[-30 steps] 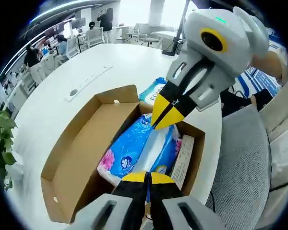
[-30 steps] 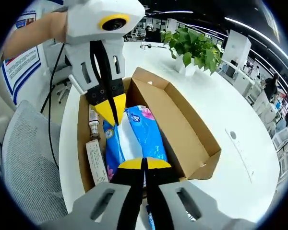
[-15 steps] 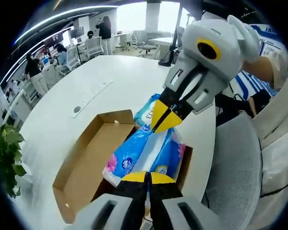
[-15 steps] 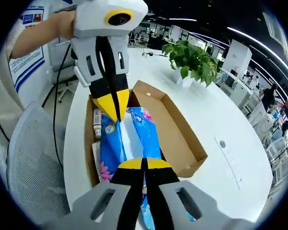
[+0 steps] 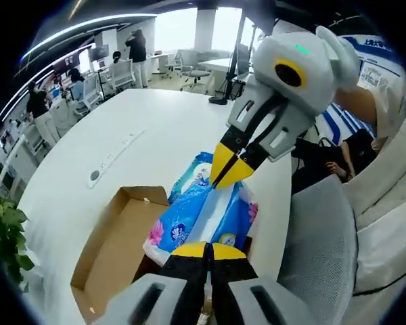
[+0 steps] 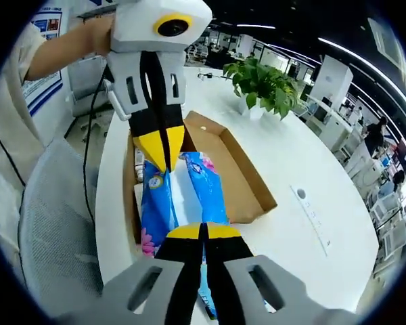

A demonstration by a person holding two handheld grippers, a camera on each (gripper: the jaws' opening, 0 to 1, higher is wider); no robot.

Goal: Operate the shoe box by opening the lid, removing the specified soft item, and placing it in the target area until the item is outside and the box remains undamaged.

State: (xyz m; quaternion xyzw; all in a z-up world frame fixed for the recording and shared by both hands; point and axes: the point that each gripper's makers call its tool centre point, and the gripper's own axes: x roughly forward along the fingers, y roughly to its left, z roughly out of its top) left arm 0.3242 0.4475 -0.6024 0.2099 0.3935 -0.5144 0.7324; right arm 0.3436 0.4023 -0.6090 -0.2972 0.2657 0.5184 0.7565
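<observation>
Moved: you've raised the tissue pack (image 5: pixel 210 213) higher out of the shoe box (image 6: pixel 240 179).
Left tool (image 5: pixel 208 250): pinching one end.
Right tool (image 6: pixel 201 232): pinching the other, keeping it level above the surface's (image 6: pixel 304 156) near edge.

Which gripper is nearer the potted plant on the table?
Left. Both grippers clamp opposite ends of the blue tissue pack above the box; the left gripper holds the end toward the potted plant, the right gripper the end away from it.
</observation>
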